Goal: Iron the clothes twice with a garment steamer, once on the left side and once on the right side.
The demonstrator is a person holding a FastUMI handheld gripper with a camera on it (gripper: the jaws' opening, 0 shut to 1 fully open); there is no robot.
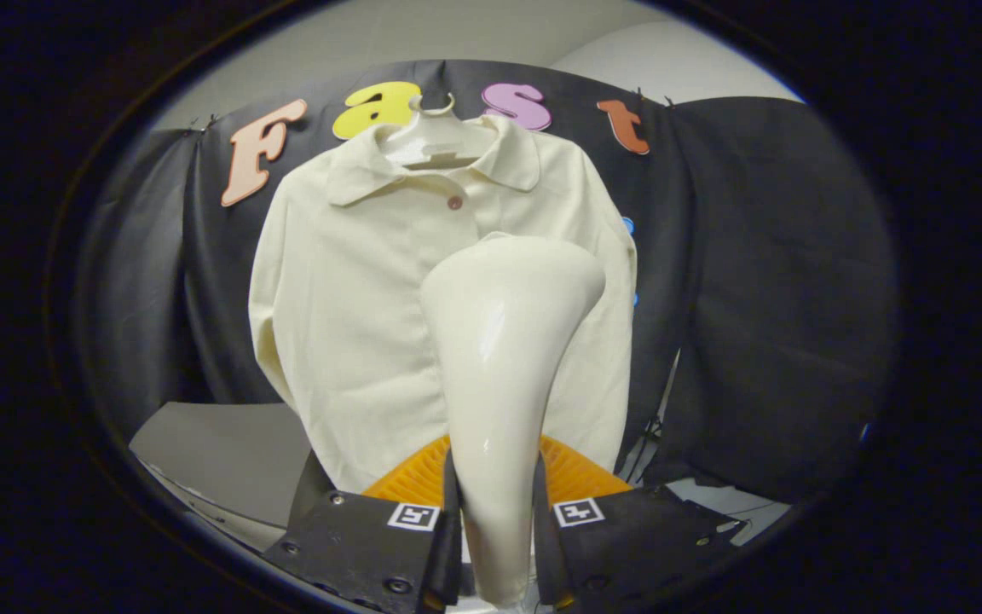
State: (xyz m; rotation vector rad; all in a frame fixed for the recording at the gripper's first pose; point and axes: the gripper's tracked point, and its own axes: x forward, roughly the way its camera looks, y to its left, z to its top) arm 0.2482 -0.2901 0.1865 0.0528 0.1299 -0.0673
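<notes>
Gripper (495, 546) first: its two fingers are clamped on the steamer (499, 375), one pressing each side of the narrow handle, so the tool is firmly grasped between them. Each finger carries a small square marker on its upper face. The steamer is glossy and cream-coloured, rising from the grip as a slim neck and flaring into a broad rounded head that leans a little to the right. Just behind the neck, between the fingers and the cloth beyond, sits a ribbed orange part (576, 473) that fans out on both sides of the handle; what it belongs to I cannot tell.

Beyond the steamer hangs the shirt (346, 315), pale cream, long-sleeved, with a flat collar and a small brownish button (454, 203) just below it. It hangs on a white hanger (436, 136) whose hook shows above the collar. The steamer head stands in front of the shirt's right half, near the middle placket, at about chest height; whether it touches the fabric I cannot tell. The sleeves hang down along both sides. Behind the shirt is the booth's black cloth (764, 298), and a pale surface (218, 452) lies low to the left of the shirt's hem.
</notes>
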